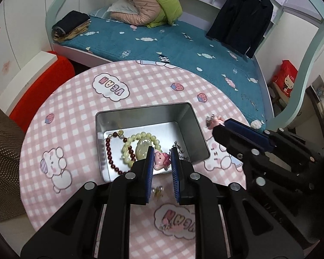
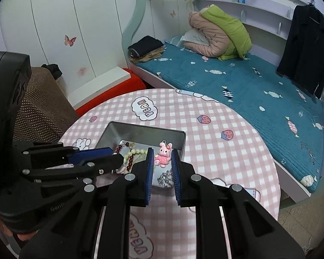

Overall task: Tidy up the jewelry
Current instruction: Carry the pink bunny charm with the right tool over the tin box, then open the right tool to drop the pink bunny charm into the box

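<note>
Left gripper [image 1: 161, 158] clamps a pink charm [image 1: 161, 158] just above the tin [image 1: 192, 125], directly below. Right gripper [image 2: 161, 157] clamps a bunny charm [image 2: 163, 155], tin [image 2: 181, 142] ahead-left; left is nearer.

Left wrist view: the left gripper's fingers [image 1: 150, 161] cover the near ends of the dark red bead bracelet [image 1: 108, 151] and the pale green bead bracelet [image 1: 127, 151] in the metal tin [image 1: 196, 125]. A small gold item [image 1: 157, 191] on the surface [image 1: 75, 99] is too blurred to identify. The charm [image 1: 213, 121] at the right gripper's tip is small and indistinct.

Right wrist view: the left gripper [image 2: 116, 160] hides the tin's near-left corner; a sparkly item [image 2: 165, 178] inside is blurred
</note>
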Motion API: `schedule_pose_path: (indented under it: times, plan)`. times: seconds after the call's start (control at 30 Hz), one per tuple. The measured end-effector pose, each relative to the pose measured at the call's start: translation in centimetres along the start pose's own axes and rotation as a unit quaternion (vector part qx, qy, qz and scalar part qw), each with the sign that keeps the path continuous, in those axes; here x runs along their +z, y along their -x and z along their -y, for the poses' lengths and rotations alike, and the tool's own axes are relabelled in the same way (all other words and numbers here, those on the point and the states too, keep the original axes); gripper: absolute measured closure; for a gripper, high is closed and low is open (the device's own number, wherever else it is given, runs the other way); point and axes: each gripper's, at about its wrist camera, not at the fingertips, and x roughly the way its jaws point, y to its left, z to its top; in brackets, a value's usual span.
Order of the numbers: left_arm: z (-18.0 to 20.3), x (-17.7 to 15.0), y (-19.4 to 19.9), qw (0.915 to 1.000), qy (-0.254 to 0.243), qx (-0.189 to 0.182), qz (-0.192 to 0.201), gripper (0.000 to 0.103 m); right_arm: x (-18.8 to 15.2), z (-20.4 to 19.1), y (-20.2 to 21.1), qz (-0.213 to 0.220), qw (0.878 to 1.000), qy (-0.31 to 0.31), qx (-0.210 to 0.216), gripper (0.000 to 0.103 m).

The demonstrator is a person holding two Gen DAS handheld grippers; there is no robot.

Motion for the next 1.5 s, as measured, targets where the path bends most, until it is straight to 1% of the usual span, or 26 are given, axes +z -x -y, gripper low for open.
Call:
schedule_pose_path:
  times: [0.27, 0.43, 0.53, 0.7, 0.97, 1.0, 1.07, 1.1, 1.5]
  plan:
    - [-1.2, 1.4, -3.2, 0.9996, 0.019, -0.015, -0.017, 0.087, 1.5, 1.0, -2.6, -0.008, 1.0, -0.003, 0.002, 0.088]
    - [-1.6, 2.0, -4.1, 0.9993, 0.028, -0.018, -0.013, 0.087, 2.3, 1.6, -3.6, -0.017, 1.0, -0.005, 0.003, 0.086]
    - [-1.5, 2.4, -4.8, 0.9993, 0.028, -0.022, -0.014, 0.087, 2.2, 1.9, -3.4, -0.021, 1.0, -0.014, 0.009, 0.086]
    - [-0.7, 3.0, -5.9, 0.9992, 0.02, -0.032, -0.015, 0.087, 1.8, 2.7, -2.7, -0.027, 0.999, -0.028, -0.001, 0.086]
    - [0.2, 3.3, -7.7, 0.9992, 0.007, -0.032, -0.023, 0.087, 0.5, 4.5, -2.2, -0.042, 0.997, -0.063, -0.023, 0.085]
    - [0.4, 3.3, -7.6, 0.9993, 0.003, -0.031, -0.021, 0.085, 0.4, 4.6, -2.1, -0.043, 0.997, -0.065, -0.025, 0.084]
    - [0.7, 3.2, -7.7, 0.9994, -0.01, -0.023, -0.025, 0.065, 0.1, 4.8, -2.0, -0.044, 0.996, -0.071, -0.028, 0.084]
    - [0.7, 3.2, -7.6, 0.9995, -0.012, -0.019, -0.024, 0.051, 0.0, 4.8, -1.9, -0.044, 0.996, -0.073, -0.029, 0.083]
    - [0.3, 3.0, -6.2, 0.9998, -0.01, -0.011, -0.013, 0.051, -0.3, 4.8, -0.7, -0.035, 0.996, -0.079, -0.036, 0.08]
